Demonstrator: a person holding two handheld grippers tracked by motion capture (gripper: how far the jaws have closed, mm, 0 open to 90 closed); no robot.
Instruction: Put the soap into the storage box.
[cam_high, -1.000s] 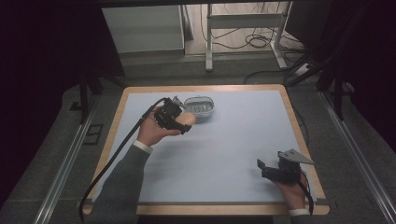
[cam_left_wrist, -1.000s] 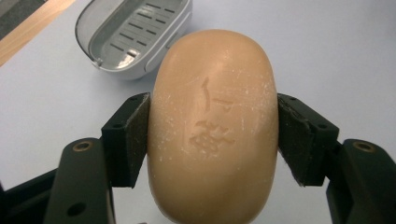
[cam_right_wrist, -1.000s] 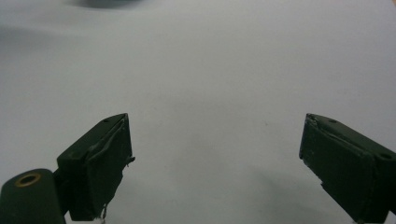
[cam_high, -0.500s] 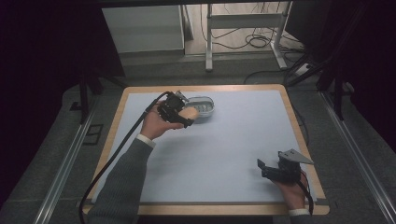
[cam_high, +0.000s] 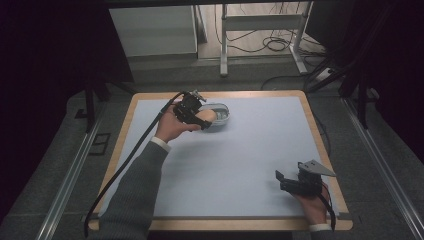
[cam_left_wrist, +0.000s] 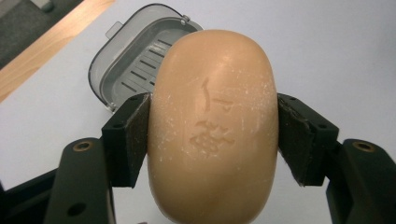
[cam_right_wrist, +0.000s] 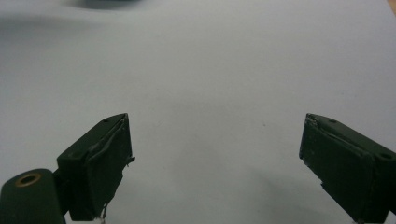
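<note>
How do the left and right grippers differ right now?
The left gripper is shut on the soap bar, while the right gripper is open with nothing between its fingers. The left one is held at the far side of the table by the grey soap dish; the right one sits near the front right corner above bare mat. Both are black and hand-held.

My left gripper (cam_high: 199, 117) has carried the soap bar (cam_high: 206, 117) forward and to the right across the table's far side, and now it's up over the grey soap dish (cam_high: 221, 112), where a second ago it sat short of it, just left of the near rim. The forearm has stretched out with it (sleeve reaching further up the mat). Bar now overlaps the dish's near-left edge.
</note>
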